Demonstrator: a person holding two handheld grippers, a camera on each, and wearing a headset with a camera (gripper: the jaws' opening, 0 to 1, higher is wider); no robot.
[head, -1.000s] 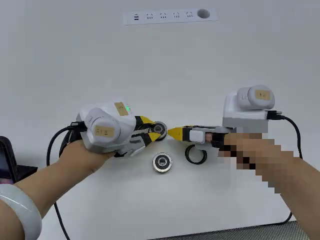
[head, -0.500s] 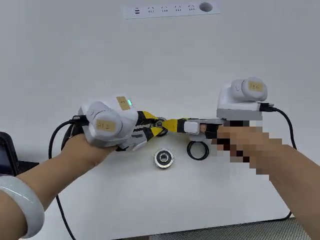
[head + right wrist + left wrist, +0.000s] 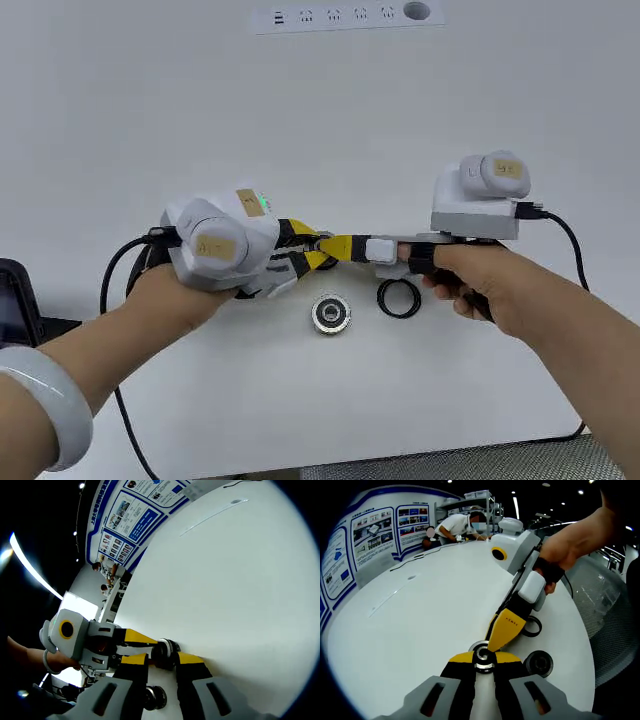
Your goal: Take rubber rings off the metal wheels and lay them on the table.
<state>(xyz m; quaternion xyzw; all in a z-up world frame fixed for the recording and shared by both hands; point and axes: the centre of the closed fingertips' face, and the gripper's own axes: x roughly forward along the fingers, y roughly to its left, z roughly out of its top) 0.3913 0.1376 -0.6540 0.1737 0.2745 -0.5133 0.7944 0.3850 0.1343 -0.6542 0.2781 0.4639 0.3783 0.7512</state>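
My left gripper (image 3: 305, 252) is shut on a small metal wheel (image 3: 321, 244) and holds it above the table; the wheel (image 3: 482, 658) sits between its yellow jaw tips. My right gripper (image 3: 336, 247) comes in from the right. Its yellow tips meet that wheel (image 3: 167, 654) and close on the dark rubber ring around the rim. The right gripper (image 3: 506, 626) also shows beyond my left jaws. A loose rubber ring (image 3: 399, 298) lies flat on the table under my right gripper. A bare metal wheel (image 3: 330, 313) lies beside it.
The white table (image 3: 330, 120) stretches far back to a power strip (image 3: 345, 16). A dark device (image 3: 15, 300) stands at the left edge, and a black cable (image 3: 112, 285) trails from the left gripper. People (image 3: 460, 525) work at the table's far end.
My right gripper has moved left until its tips reached the wheel held in my left gripper. The left gripper has stayed about where it was.
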